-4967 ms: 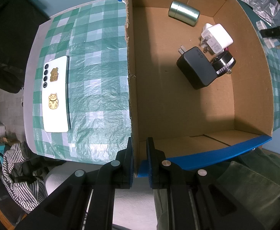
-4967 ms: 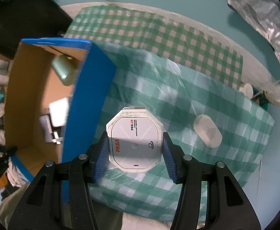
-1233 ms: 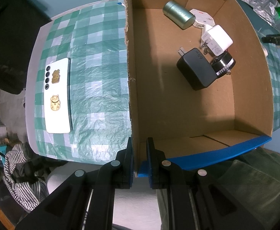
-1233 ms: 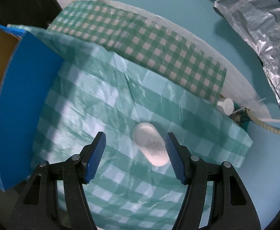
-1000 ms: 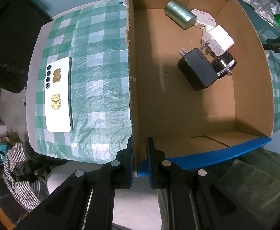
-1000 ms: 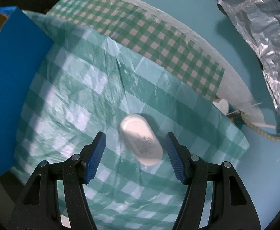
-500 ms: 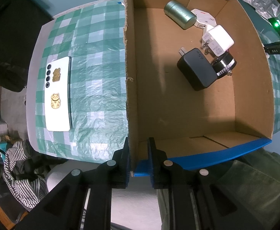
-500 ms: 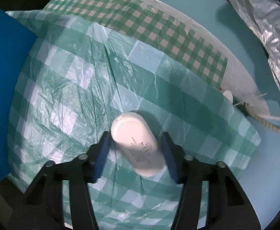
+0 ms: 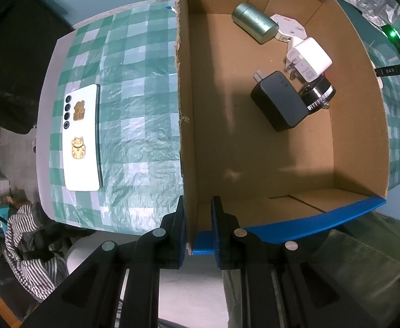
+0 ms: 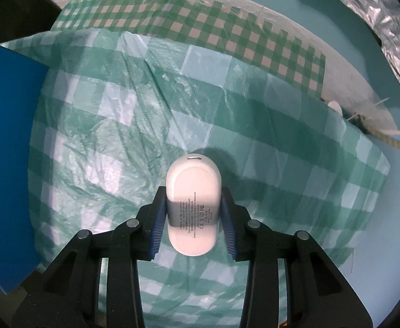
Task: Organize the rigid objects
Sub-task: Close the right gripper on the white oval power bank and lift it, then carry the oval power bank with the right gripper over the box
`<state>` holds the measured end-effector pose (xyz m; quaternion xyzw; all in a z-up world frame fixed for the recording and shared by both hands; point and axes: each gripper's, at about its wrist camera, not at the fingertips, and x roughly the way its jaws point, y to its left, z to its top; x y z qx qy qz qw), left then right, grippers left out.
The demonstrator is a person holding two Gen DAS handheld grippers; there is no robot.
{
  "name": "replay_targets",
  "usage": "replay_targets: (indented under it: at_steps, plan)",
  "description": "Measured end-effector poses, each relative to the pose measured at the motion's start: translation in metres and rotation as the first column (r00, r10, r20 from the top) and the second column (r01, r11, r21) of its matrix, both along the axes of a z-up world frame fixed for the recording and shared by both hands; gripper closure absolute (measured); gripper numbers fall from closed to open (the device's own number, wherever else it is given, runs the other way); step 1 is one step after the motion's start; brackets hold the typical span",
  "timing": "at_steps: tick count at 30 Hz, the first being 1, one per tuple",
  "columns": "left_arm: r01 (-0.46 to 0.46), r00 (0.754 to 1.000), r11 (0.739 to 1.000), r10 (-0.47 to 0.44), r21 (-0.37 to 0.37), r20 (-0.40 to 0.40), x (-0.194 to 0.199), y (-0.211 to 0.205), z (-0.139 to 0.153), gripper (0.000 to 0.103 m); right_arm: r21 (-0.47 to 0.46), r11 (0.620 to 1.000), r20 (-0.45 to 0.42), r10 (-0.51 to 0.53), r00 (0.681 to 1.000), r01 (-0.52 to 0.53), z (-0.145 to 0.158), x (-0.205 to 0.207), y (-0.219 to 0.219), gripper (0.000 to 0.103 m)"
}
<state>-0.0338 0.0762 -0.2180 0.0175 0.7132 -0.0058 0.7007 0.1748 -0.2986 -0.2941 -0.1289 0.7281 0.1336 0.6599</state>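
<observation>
A: On the counter, right-hand side: one white oval power bank (image 10: 191, 205), lying flat on the green checked plastic cloth (image 10: 123, 104), printed face up. The right gripper (image 10: 191, 220) straddles it from above, blue pads on both long flanks, fingers closing and already against its sides as far as I can see.

B: Risk entry for that item?

A: Smooth rounded shell, pads seated toward its near half only. If the squeeze ends short or off-centre, I judge it could pivot or squirt out on the lift. The cloth is loose and wrinkled; a pad edge catching a fold could drag the sheet with it.

B: Destination?

A: One cardboard box (image 9: 358, 125), blue outside, well to the left of the power bank. The left gripper (image 9: 198, 228) is clamped on its near wall, fingers almost fully closed with the cardboard between them. Contents: green metal tin (image 9: 254, 26), octagonal white adapter (image 9: 289, 28), white charger (image 9: 309, 61), black charger (image 9: 280, 101) and round metal piece (image 9: 319, 95), all crowded at the far end.

B: Risk there?

A: A drop onto that cluster could knock the tin rolling. The open near floor looks safer.

B: Outstanding?

A: One white phone (image 9: 81, 139), beyond the box's left wall, not yet boxed.
</observation>
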Motion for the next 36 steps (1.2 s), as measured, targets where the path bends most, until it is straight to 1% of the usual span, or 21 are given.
replay_targets:
  at_steps: [6, 15, 28, 36]
  plan:
    - [0.009, 1.0, 1.0, -0.009, -0.003, -0.003, 0.001, -0.001, 0.0, 0.088, 0.04, 0.999, -0.009, -0.031, 0.999, 0.032, 0.016, -0.009, 0.01, 0.066]
    - [0.017, 1.0, 1.0, -0.017, -0.013, -0.003, 0.003, 0.0, 0.0, 0.088, 0.081, 0.996, -0.004, -0.025, 1.0, 0.026, 0.044, -0.021, 0.034, 0.066]
    - [0.026, 1.0, 0.999, -0.026, -0.028, 0.001, 0.004, 0.002, 0.001, 0.089, 0.142, 0.988, 0.049, 0.054, 0.997, -0.061, 0.098, -0.039, 0.078, 0.066]
    - [0.026, 1.0, 0.999, -0.026, -0.029, 0.004, 0.004, 0.002, 0.001, 0.088, 0.174, 0.978, 0.079, 0.101, 0.992, -0.114, 0.122, -0.043, 0.106, 0.066]
